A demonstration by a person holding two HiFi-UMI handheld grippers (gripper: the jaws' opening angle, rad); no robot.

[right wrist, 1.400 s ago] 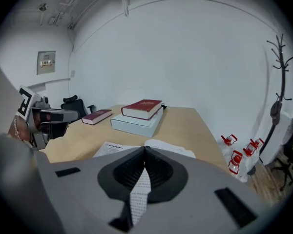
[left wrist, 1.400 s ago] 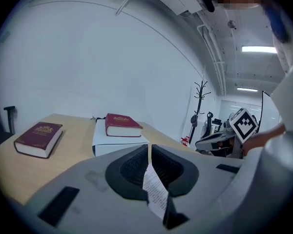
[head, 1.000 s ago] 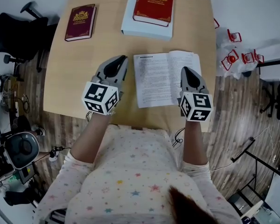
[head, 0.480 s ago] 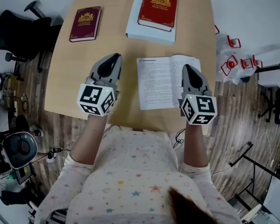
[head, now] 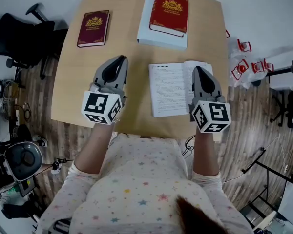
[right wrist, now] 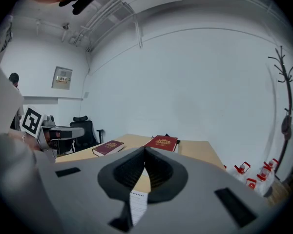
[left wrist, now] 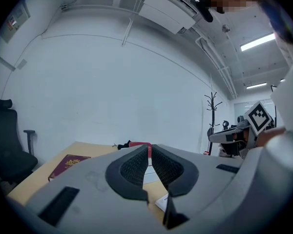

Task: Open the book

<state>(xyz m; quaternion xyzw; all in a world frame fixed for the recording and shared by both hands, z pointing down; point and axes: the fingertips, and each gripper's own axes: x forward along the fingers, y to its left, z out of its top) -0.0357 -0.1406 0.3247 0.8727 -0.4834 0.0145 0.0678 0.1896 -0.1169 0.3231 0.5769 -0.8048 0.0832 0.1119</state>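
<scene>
Head view: white-paged open book [head: 170,89] lies flat; pages likely thin, floppy, so pinch outer edge. Left gripper [head: 120,60], right gripper [head: 198,71]: jaws together, empty.

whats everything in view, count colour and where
table: 1, light wood, centre
open book: 1, white pages, table's near side
maroon book: 1, maroon, table's far left
red book: 1, red, atop the white book
white book: 1, white, table's far edge
office chair: 1, black, floor at left
red-and-white items: several, floor at right, unclear what
left gripper: 1, grey, jaws together, left of open book
right gripper: 1, grey, jaws together, over open book's right page
</scene>
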